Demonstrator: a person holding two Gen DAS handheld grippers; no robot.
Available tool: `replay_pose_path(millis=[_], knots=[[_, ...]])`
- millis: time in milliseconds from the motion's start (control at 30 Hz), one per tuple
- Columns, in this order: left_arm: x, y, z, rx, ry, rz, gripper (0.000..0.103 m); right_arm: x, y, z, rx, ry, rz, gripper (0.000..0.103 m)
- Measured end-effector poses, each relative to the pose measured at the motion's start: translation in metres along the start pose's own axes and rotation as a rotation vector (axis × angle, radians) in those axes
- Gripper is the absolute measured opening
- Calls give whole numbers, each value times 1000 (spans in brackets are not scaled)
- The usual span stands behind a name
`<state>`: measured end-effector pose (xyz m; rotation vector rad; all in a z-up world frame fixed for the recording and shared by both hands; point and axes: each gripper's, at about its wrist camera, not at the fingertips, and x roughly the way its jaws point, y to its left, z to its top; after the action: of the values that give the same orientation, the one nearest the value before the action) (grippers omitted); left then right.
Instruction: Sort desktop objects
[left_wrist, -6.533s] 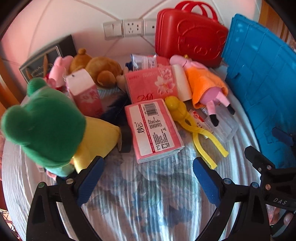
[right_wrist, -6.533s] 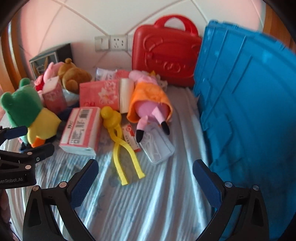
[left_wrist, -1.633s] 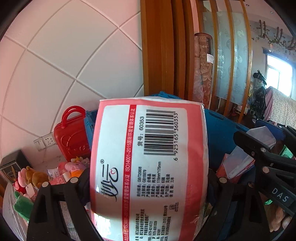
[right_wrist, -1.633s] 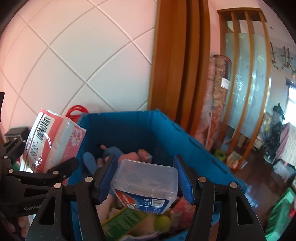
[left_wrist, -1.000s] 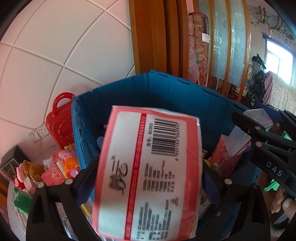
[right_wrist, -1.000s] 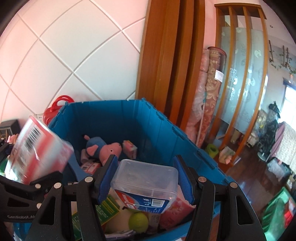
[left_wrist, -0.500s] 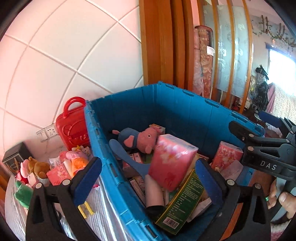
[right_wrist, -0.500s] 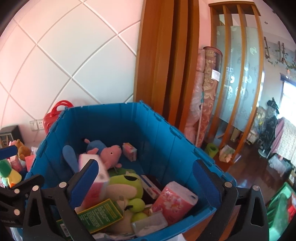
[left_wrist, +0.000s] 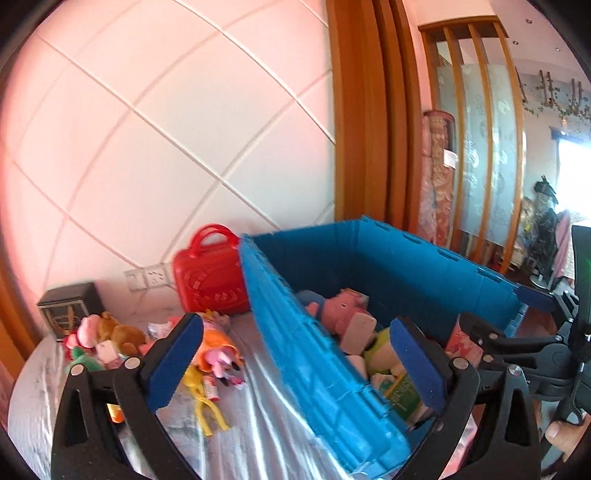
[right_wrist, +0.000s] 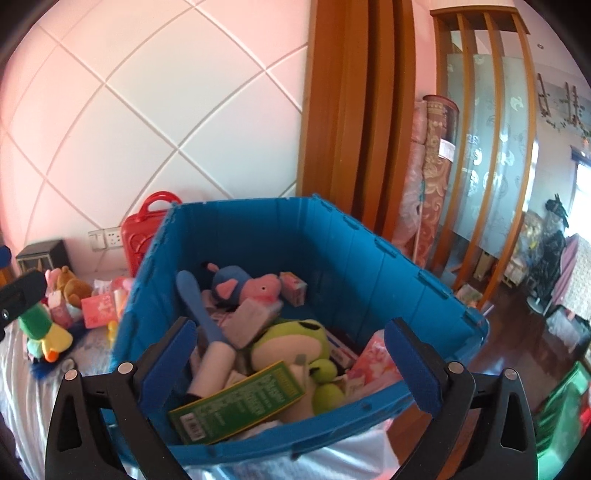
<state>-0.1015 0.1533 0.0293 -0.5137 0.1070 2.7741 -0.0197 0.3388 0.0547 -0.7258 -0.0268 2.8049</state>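
Both drops done: my left gripper and right gripper now gape empty above the blue bin; desk toys next.

One blue crate holds two plush toys, a pink pig and a green frog, plus one green box and one pink tissue pack. One red case stands outside beside it.

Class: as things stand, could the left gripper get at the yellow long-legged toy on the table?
Probably yes: the left gripper is open and empty, and the yellow toy lies uncovered outside the blue crate.
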Motion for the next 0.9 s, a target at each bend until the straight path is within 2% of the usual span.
replay_pose_path(millis=[100,267,400,600,900], knots=[[-17,17,-8,-17,-41,52,103,-14,17,-4,-6,-6,19,103],[-7,39,-18,-82,122,-12,103,-34,40,-13,-19,9,47,103],[-16,45,-31,-80,162,11,103,-52,55,-21,-27,15,58,103],[-40,53,-42,-71,162,34,103,-75,68,-31,-26,19,65,103],[-59,64,-54,-73,173,51,103,-89,85,-45,-33,37,78,103]])
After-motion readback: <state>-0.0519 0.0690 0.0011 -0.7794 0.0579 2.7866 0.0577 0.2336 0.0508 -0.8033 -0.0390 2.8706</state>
